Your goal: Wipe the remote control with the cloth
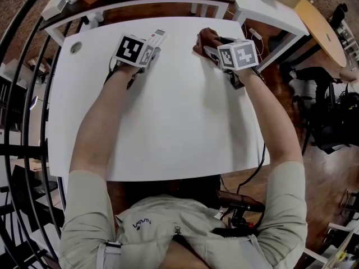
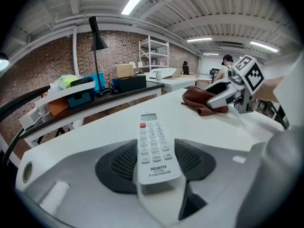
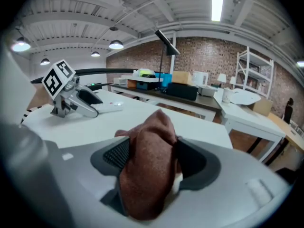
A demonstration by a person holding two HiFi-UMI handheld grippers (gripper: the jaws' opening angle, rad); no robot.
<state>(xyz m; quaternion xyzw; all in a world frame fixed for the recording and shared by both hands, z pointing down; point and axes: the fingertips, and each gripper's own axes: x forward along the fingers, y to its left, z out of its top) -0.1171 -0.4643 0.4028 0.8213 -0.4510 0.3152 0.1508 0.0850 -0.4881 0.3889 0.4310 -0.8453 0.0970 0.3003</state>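
A white remote control point(image 1: 157, 37) point(image 2: 153, 146) lies lengthwise between the pads of my left gripper point(image 1: 151, 48) point(image 2: 155, 164), which hug both of its long sides at its near end, buttons up. A rust-brown cloth point(image 1: 206, 38) point(image 3: 149, 146) sits bunched on the white table point(image 1: 179, 122) at the far right. My right gripper point(image 1: 210, 49) point(image 3: 152, 167) stands wide around it, jaws open, with the cloth heaped between the pads. Each gripper shows in the other's view, about a hand's width apart.
A round cable hole point(image 1: 76, 47) is at the table's far left corner. Behind the table runs a dark shelf-desk point(image 2: 95, 93) with boxes and a lamp. A white desk point(image 1: 263, 4) and a round wooden table point(image 1: 325, 29) stand to the right.
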